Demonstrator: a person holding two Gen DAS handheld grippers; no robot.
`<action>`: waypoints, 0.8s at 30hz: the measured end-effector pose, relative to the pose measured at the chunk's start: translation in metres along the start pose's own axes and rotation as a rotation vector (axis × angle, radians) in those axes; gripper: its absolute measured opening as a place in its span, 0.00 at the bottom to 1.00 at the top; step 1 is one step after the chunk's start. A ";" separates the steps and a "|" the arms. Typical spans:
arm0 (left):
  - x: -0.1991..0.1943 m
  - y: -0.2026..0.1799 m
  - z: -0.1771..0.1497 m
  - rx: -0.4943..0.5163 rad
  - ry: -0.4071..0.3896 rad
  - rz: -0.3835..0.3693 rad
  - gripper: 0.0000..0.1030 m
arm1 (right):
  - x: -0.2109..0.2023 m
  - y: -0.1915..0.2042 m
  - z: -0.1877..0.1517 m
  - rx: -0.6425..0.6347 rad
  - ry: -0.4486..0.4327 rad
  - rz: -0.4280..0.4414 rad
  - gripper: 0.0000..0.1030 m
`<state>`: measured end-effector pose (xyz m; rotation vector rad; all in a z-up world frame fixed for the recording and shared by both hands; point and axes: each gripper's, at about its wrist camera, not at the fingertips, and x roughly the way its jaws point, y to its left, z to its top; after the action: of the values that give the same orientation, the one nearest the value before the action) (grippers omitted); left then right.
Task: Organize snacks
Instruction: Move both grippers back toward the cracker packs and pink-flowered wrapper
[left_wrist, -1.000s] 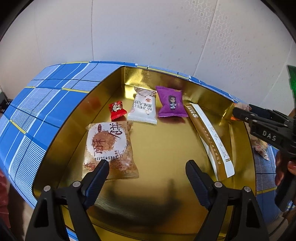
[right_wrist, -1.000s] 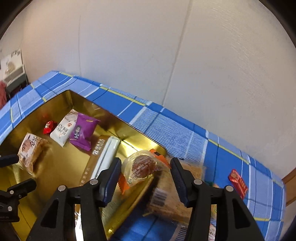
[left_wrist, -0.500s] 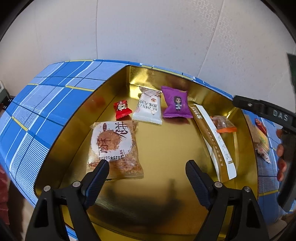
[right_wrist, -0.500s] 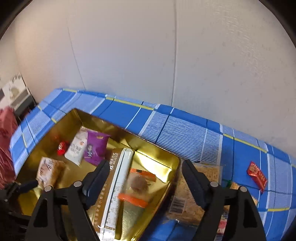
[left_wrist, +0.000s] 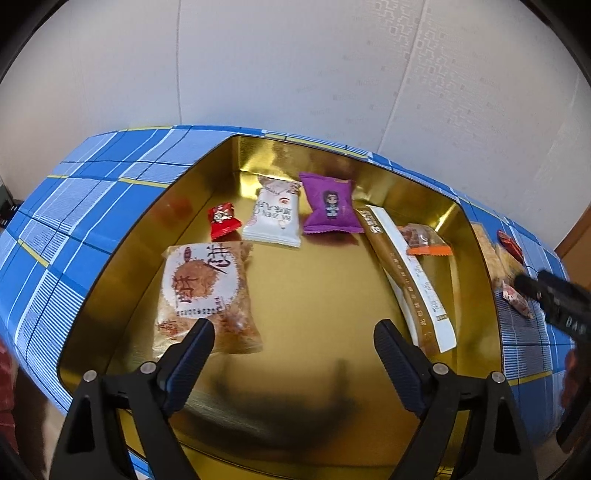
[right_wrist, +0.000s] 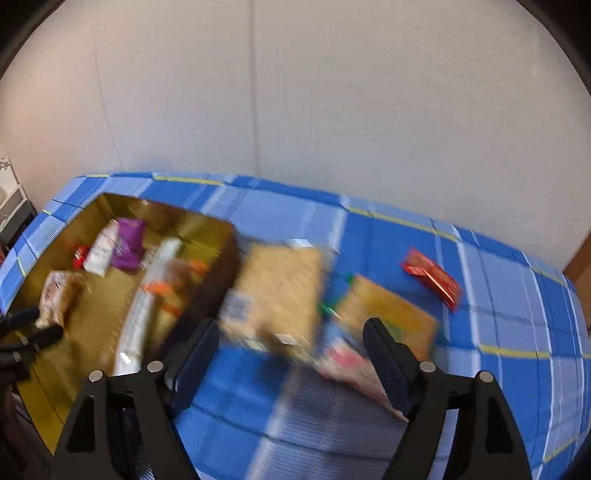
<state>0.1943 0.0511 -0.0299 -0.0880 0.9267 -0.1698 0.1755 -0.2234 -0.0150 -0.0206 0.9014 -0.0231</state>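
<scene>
The gold metal tray (left_wrist: 476, 258) sits toward the left end of the blue plaid tabletop (right_wrist: 517, 332), already holding six wrapped snacks, while the flat tan cracker packet (right_wrist: 277, 288) lies on the cloth just past the tray's right wall with more packets beside it. The left tool (left_wrist: 293, 341) hangs wide and empty over the tray's near edge, its jaws opening; the right tool (right_wrist: 290, 345), spread and empty, hovers over the loose packets. That view is smeared, so I'd worry it pinches two overlapping wrappers at once, or nudges one off the front edge.

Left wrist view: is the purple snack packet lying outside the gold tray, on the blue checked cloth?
No, the purple snack packet lies inside the gold tray, near its far wall, between a white packet and a long brown packet.
</scene>
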 end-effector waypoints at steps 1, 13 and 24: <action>-0.001 -0.002 -0.001 0.005 -0.003 -0.003 0.86 | -0.002 -0.008 -0.009 0.008 0.009 -0.022 0.79; -0.015 -0.022 -0.015 0.055 -0.045 -0.038 0.89 | -0.006 -0.072 -0.079 0.111 0.070 -0.067 0.79; -0.040 -0.051 -0.022 0.028 -0.021 -0.029 0.89 | 0.003 -0.108 -0.055 0.201 -0.002 0.097 0.46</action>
<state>0.1477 0.0082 -0.0040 -0.0769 0.9021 -0.2084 0.1328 -0.3320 -0.0488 0.2105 0.8935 -0.0234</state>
